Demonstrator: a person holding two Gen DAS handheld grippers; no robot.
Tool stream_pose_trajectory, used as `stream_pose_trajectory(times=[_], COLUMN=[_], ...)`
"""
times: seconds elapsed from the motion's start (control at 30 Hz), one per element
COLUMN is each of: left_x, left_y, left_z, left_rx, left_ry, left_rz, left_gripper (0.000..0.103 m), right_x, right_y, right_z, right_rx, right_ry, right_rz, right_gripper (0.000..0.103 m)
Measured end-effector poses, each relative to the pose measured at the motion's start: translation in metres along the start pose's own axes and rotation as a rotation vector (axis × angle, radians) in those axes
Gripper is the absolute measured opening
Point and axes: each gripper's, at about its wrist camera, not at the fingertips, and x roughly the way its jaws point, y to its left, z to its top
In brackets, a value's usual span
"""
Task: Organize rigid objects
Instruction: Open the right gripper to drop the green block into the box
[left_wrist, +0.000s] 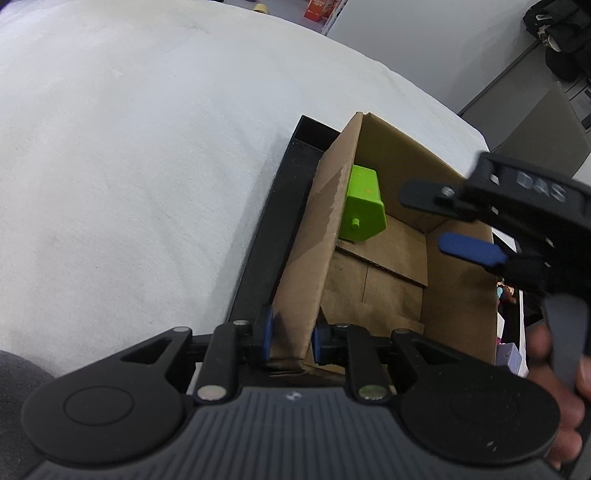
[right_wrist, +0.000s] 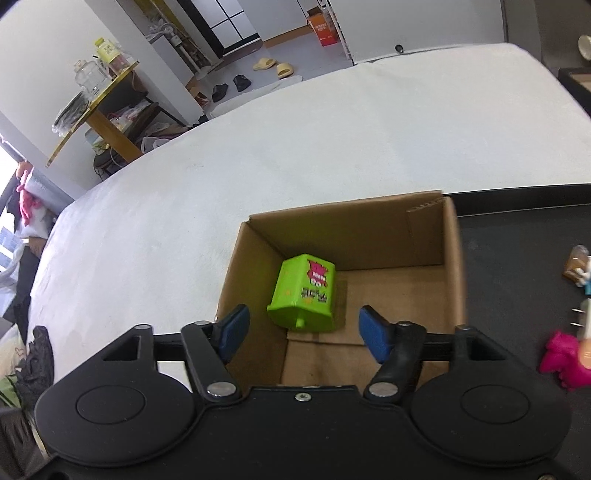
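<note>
An open cardboard box (left_wrist: 314, 236) (right_wrist: 452, 266) sits partly on a black tray (left_wrist: 273, 221) (right_wrist: 517, 258). A green plastic toy bin (left_wrist: 362, 205) (right_wrist: 304, 297) lies on its side on the box floor. My left gripper (left_wrist: 291, 338) is shut on the box's near wall, one blue pad on each side of the cardboard. My right gripper (right_wrist: 301, 332) is open and empty, held above the box just short of the green bin; it also shows in the left wrist view (left_wrist: 454, 221).
The box and tray rest on a white cloth-covered surface (left_wrist: 129, 166) (right_wrist: 295, 140). A pink toy (right_wrist: 565, 360) and other small figures (right_wrist: 578, 269) lie on the tray to the right. A shelf and shoes are on the floor beyond.
</note>
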Motion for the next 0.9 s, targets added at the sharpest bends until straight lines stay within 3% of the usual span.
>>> stream_pose_trajectory(times=[0.37, 0.53, 0.63, 0.9], left_x=[0.004, 0.026, 0.022, 0.028], left_y=[-0.013, -0.037, -0.035, -0.045], left_z=[0.002, 0.011, 0.017, 0.015], left_rx=[0.036, 0.034, 0.035, 0.026], left_ry=[-0.006, 0.002, -0.004, -0.005], left_rz=[0.029, 0.040, 0.051, 0.068], left_gripper=[0.019, 0.019, 0.019, 0.019], right_x=[-0.041, -0.056, -0.065, -0.082], right_y=[-0.011, -0.018, -0.028, -0.055], right_z=[-0.009, -0.013, -0.018, -0.029], right_rx=[0.012, 0.024, 0.029, 0.056], right_ry=[-0.044, -0.077, -0.101, -0.130], right_rz=[-0.028, -0.044, -0.074, -0.102], right_gripper=[0.069, 0.071, 0.075, 0.075])
